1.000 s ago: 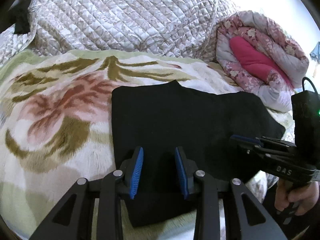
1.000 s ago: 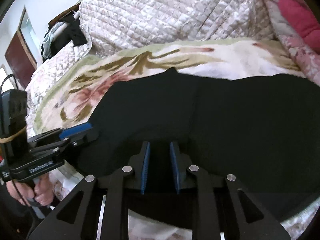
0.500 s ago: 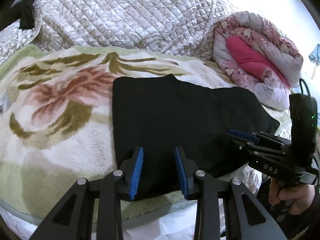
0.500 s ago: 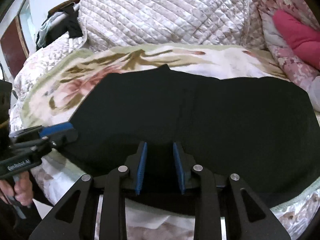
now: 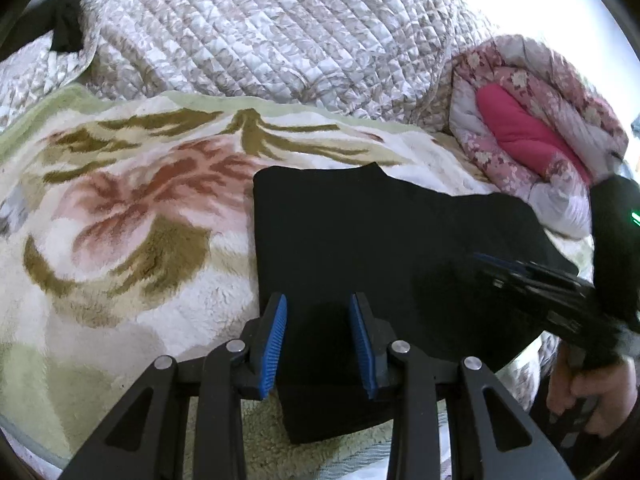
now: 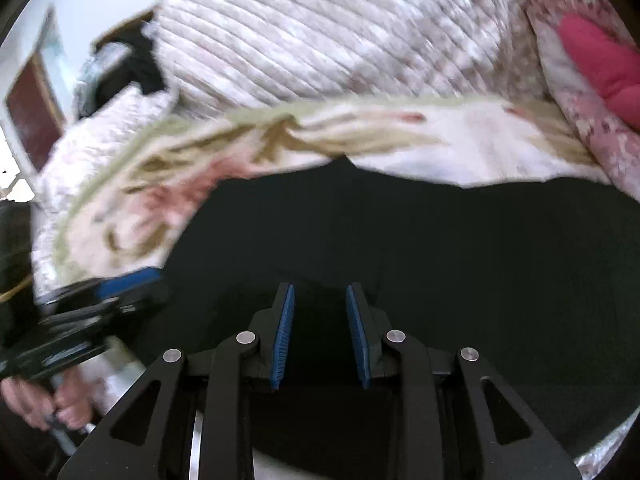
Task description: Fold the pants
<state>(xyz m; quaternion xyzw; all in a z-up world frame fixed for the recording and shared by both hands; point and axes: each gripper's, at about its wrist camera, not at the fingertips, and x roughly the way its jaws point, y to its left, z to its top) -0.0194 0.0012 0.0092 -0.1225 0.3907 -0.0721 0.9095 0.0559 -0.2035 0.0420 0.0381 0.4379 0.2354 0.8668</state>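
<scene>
The black pants (image 5: 380,232) lie folded into a flat rectangle on a floral plush blanket (image 5: 120,220). My left gripper (image 5: 318,300) hovers over the pants' near left corner with its blue pads apart, pressing on nothing. My right gripper (image 6: 320,288) hangs over the near edge of the pants (image 6: 440,240). Its jaws are closing, a gap still shows between the pads, and only flat black cloth lies beneath. Each gripper appears in the other's view: the right gripper (image 5: 500,268) at the pants' right side, the left gripper (image 6: 132,280) at the left. The right wrist view is blurred.
A quilted grey-pink cover (image 5: 260,32) is heaped behind the blanket. A rolled floral duvet with a pink lining (image 5: 532,132) sits at the back right. A person's hands (image 5: 592,392) (image 6: 40,400) hold the gripper handles at the bed's near edge. Dark clothes hang at the far left (image 6: 136,64).
The left gripper drew back off the pants, then came forward over the near corner again. The right gripper shifted, blurring its view; its pads widened slightly, then narrowed.
</scene>
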